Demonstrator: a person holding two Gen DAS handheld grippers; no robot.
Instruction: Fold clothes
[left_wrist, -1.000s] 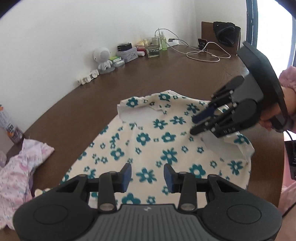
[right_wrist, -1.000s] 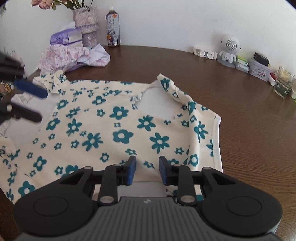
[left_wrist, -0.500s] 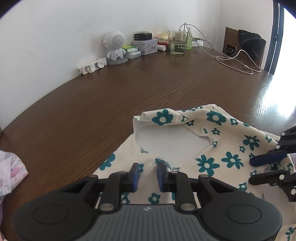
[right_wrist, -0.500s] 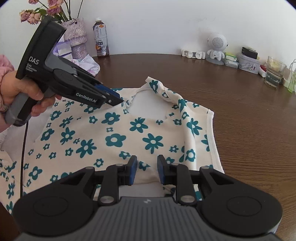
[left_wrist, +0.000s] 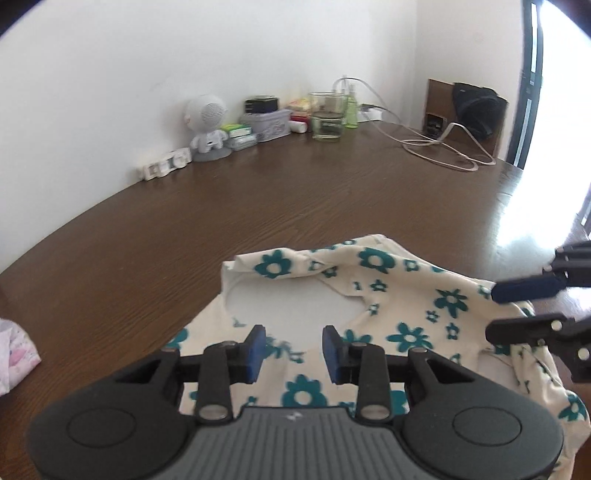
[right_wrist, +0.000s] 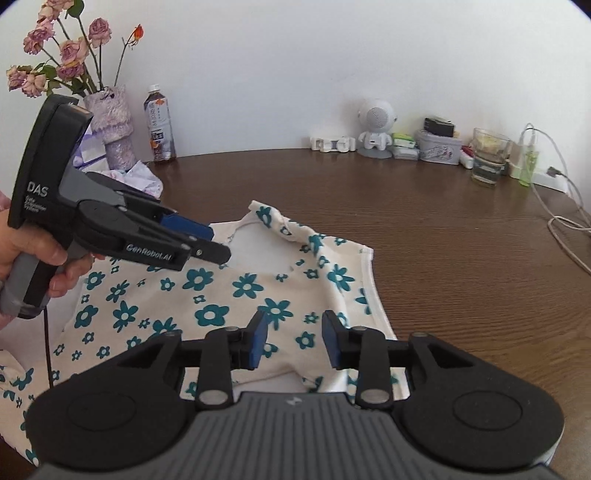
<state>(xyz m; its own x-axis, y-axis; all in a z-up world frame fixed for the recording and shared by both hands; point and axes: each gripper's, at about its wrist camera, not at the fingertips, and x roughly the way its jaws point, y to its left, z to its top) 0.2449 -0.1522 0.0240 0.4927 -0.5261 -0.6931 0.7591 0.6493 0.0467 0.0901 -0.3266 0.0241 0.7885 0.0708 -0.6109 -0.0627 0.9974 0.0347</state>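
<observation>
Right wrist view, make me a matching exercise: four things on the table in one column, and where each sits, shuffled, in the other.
Things:
1. vase
2. shirt
3. glass
4. bottle

Places:
A. spread flat under both grippers
B. far left, holding dried roses
C. far right, beside a white cable
D. by the wall, just right of the vase

Pairs: 1-B, 2-A, 3-C, 4-D

"DAS" and "GenRobot.AI" on left gripper (right_wrist: 216, 245)
</observation>
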